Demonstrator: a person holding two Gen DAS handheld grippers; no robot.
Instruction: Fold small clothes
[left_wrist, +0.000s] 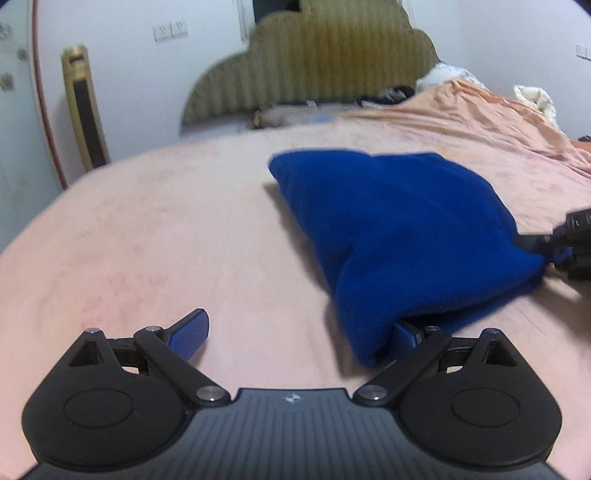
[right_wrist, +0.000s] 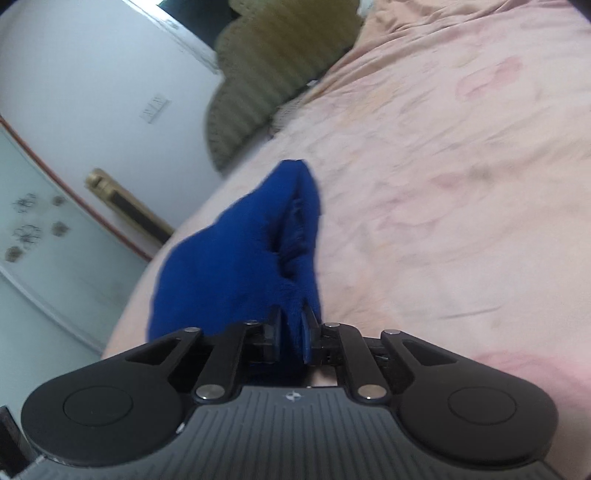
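Holding the blue cloth (left_wrist: 399, 236) up off the pink bed (left_wrist: 147, 240), your right gripper (right_wrist: 291, 336) has its fingers pinched on one corner while your left gripper (left_wrist: 295, 332) is wide apart, so the loose side may flop down crooked.

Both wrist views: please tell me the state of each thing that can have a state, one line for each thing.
blue cloth: bunched and partly lifted off the bed, held at one corner.
right gripper: shut on the blue cloth.
left gripper: open, holding nothing; one finger is partly under the cloth's edge.
pink bedsheet: spread on the bed, wrinkled at the far side.
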